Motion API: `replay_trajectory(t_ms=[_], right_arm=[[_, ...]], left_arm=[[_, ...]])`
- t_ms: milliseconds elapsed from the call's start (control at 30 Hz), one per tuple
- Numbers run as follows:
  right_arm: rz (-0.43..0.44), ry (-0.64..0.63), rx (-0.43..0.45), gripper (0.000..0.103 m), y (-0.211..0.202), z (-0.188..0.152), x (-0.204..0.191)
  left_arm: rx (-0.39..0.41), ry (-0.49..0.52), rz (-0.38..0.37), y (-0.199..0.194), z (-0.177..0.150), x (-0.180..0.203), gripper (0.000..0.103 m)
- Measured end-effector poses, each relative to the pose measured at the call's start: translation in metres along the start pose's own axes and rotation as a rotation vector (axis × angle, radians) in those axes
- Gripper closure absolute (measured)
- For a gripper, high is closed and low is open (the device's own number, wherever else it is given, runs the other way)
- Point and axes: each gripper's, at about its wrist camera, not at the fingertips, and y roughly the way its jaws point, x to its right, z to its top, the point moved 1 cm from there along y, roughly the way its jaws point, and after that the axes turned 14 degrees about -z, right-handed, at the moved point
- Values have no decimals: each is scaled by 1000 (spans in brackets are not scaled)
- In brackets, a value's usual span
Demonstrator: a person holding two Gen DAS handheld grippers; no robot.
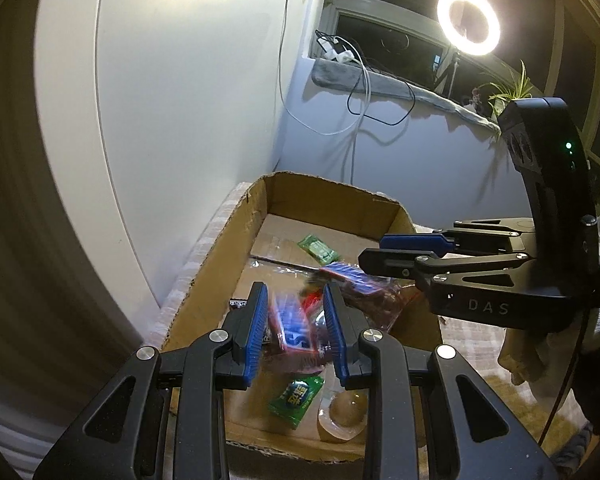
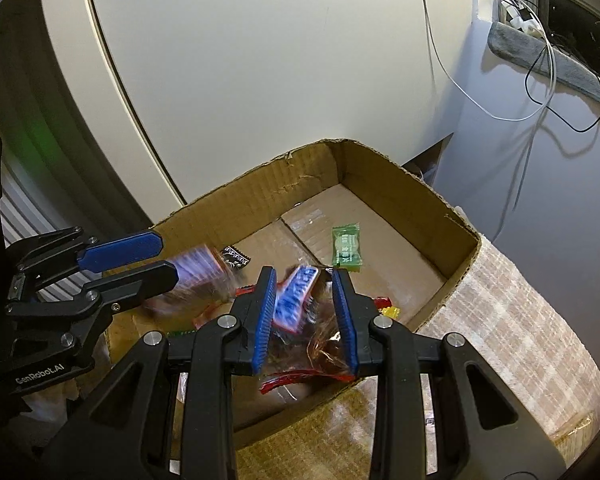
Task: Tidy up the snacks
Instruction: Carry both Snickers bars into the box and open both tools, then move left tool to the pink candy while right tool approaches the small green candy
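Note:
An open cardboard box (image 1: pixel 228 248) (image 2: pixel 400 200) lies below both grippers. My left gripper (image 1: pixel 294 290) (image 2: pixel 169 258) is shut on a red-and-blue Snickers bar (image 1: pixel 294 332) (image 2: pixel 198 266), which shows blurred and sticks out past the fingertips over the box's left side. My right gripper (image 2: pixel 304 272) (image 1: pixel 372 249) is shut on a second Snickers bar (image 2: pixel 296 296) (image 1: pixel 350 276), also blurred, above a clear bag with a red edge (image 2: pixel 324 344) (image 1: pixel 380 304). On the box floor lie a green sachet (image 1: pixel 318 248) (image 2: pixel 345 246), a green gum pack (image 1: pixel 296 398), a round jelly cup (image 1: pixel 346 408) and a small black packet (image 2: pixel 236 260).
The box rests on a checked cloth (image 2: pixel 512 280) beside a white wall. Cables (image 1: pixel 356 92) hang from the window sill at the back right. A ring light (image 1: pixel 468 20) shines above the sill. The far half of the box floor is bare cardboard.

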Motion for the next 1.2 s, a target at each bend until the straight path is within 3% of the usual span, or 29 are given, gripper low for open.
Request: replay_trajectory(t_ms=[67, 167, 267, 400, 567, 900, 1200], right_arm=[[-6, -1, 1, 72, -1, 0, 0], [-20, 6, 12, 51, -4, 0, 3], [-25, 19, 22, 48, -9, -1, 7], [-52, 30, 38, 30, -17, -3, 13], [-67, 50, 56, 21, -33, -9, 22], [-82, 122, 89, 21, -73, -37, 69], [-66, 164, 68, 21, -92, -73, 106]], left_arm=[[0, 0, 4, 0, 0, 0, 76], [0, 2, 7, -1, 0, 1, 75], [1, 5, 11, -2, 0, 1, 75], [6, 6, 12, -4, 2, 3, 73], [15, 19, 15, -8, 2, 10, 67], [27, 49, -25, -15, 0, 40, 65], [11, 100, -101, -3, -5, 85, 65]])
